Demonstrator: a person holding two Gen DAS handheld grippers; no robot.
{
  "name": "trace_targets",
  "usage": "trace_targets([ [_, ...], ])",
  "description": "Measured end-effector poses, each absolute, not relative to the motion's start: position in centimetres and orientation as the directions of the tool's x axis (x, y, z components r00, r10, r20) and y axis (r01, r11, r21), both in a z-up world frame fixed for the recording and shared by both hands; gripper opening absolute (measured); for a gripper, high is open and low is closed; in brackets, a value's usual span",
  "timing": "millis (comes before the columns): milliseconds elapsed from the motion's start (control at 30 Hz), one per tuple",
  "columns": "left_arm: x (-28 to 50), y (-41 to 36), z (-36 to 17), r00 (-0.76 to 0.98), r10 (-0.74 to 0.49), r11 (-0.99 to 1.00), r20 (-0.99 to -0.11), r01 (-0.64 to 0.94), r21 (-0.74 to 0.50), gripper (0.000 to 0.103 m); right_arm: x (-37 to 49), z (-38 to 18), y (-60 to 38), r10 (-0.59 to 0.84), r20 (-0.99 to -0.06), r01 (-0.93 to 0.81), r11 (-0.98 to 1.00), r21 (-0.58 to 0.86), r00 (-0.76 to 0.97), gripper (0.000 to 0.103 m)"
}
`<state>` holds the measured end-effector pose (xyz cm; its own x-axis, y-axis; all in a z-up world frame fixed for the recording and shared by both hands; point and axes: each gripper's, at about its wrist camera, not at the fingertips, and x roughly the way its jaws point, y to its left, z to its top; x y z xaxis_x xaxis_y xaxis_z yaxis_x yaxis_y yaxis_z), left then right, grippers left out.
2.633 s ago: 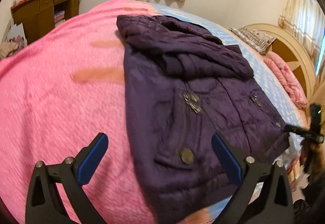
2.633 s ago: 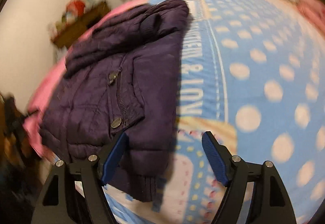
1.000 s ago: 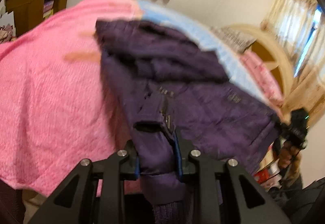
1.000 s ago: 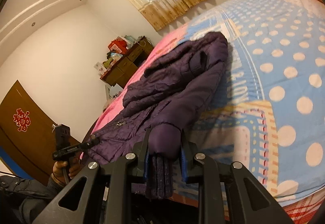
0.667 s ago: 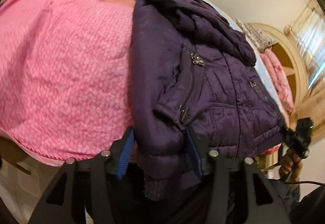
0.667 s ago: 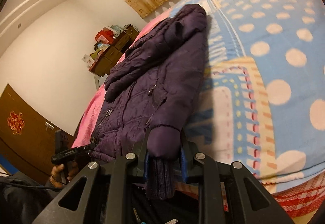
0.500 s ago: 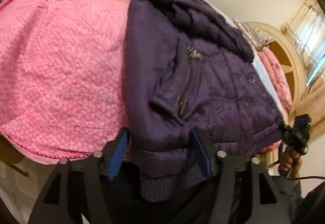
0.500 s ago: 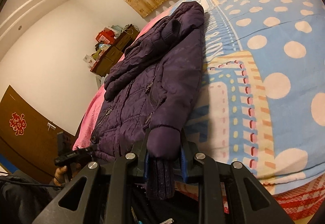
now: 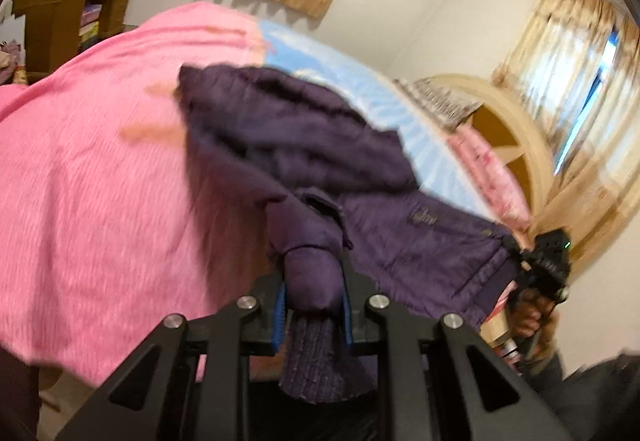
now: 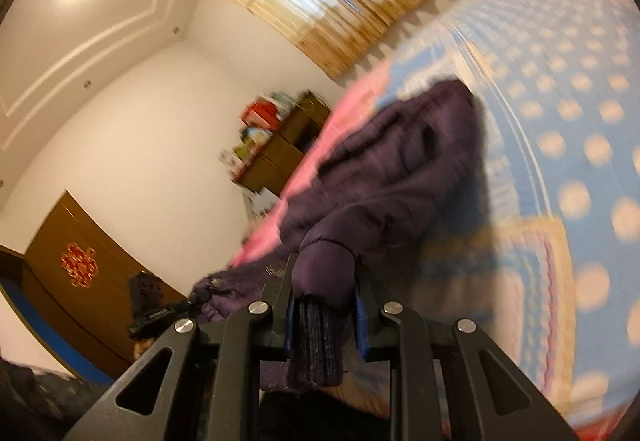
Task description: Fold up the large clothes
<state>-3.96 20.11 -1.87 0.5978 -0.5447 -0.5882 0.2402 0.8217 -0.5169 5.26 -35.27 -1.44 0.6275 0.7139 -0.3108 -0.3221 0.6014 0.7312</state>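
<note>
A dark purple padded jacket (image 9: 288,145) lies across the bed, its far part resting on the covers and its near hem lifted. My left gripper (image 9: 314,295) has its jaws closing, and its blue pads press a bunched corner of the hem with the knitted band hanging below. In the right wrist view the same jacket (image 10: 400,161) runs away from me, and my right gripper (image 10: 324,301) is shut on the other hem corner, ribbed band dangling. The other gripper shows at each view's edge, held in a hand (image 9: 532,315).
The bed carries a pink blanket (image 9: 88,177) on one half and a blue dotted cover (image 10: 568,145) on the other. A brown cabinet (image 9: 60,13) with clutter stands by the wall. Pillows (image 9: 436,101) and a cream headboard (image 9: 508,129) lie beyond. A brown door (image 10: 76,273) is at the left.
The left jaws opened around the hem half a second ago and have since closed on it. Both grippers have risen, lifting the jacket's near hem off the bed edge.
</note>
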Motion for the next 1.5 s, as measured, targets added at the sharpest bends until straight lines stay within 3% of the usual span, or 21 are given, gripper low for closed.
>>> trace_targets([
  [233,6.2,21.6,1.4,0.589,-0.647,0.715,-0.484,0.247,-0.654,0.021,15.1,4.6,-34.1,0.713,-0.260,-0.359,0.591,0.722,0.651,0.022],
  [400,13.1,21.9,1.0,0.573,-0.664,0.682,-0.480,0.202,-0.703,0.022,24.5,5.2,-33.1,0.685,-0.303,-0.288,0.607,0.741,0.663,0.022],
  [533,19.3,21.7,-0.8,0.526,-0.661,0.693,-0.535,0.155,-0.704,0.022,31.8,2.8,-32.0,0.614,-0.411,-0.196,0.685,0.702,0.674,0.022],
  [700,26.2,20.7,-6.6,0.394,-0.641,0.712,-0.659,-0.018,-0.702,0.027,38.3,-3.2,-30.0,0.510,-0.578,-0.123,0.807,0.577,0.637,0.023],
  [800,27.5,21.3,-8.3,0.337,-0.638,0.696,-0.692,-0.133,-0.706,0.030,40.3,-5.6,-30.0,0.529,-0.585,-0.114,0.793,0.598,0.615,0.032],
  [900,26.1,22.4,-6.6,0.368,-0.655,0.677,-0.660,-0.102,-0.729,0.045,40.6,-5.6,-30.4,0.584,-0.547,-0.146,0.752,0.643,0.600,0.044],
  [1000,24.8,23.5,-4.9,0.409,-0.698,0.616,-0.588,-0.077,-0.784,0.076,40.3,-4.9,-30.8,0.622,-0.501,-0.180,0.717,0.674,0.602,0.054],
  [1033,24.5,23.6,-4.4,0.429,-0.698,0.606,-0.573,-0.072,-0.792,0.096,40.1,-4.7,-31.1,0.636,-0.480,-0.173,0.693,0.700,0.604,0.056],
  [1067,24.2,23.9,-3.6,0.466,-0.686,0.602,-0.560,-0.070,-0.796,0.103,40.1,-4.7,-31.2,0.638,-0.473,-0.166,0.684,0.710,0.607,0.058],
  [1167,25.1,24.1,-2.1,0.520,-0.678,0.589,-0.519,-0.038,-0.807,0.103,39.4,-3.5,-30.8,0.578,-0.491,-0.159,0.737,0.656,0.652,0.060],
  [1233,25.4,23.1,-1.7,0.531,-0.653,0.627,-0.541,-0.022,-0.779,0.103,38.1,-1.7,-30.8,0.505,-0.480,-0.166,0.793,0.585,0.718,0.062],
  [1333,25.3,20.7,-1.4,0.533,-0.562,0.767,-0.633,0.048,-0.640,0.103,36.7,0.8,-30.2,0.439,-0.479,-0.206,0.862,0.463,0.760,0.069],
  [1500,24.3,17.0,-3.4,0.630,-0.205,0.979,-0.749,0.148,-0.143,0.103,36.9,0.9,-26.3,0.362,-0.609,-0.296,0.932,0.211,0.705,0.069],
])
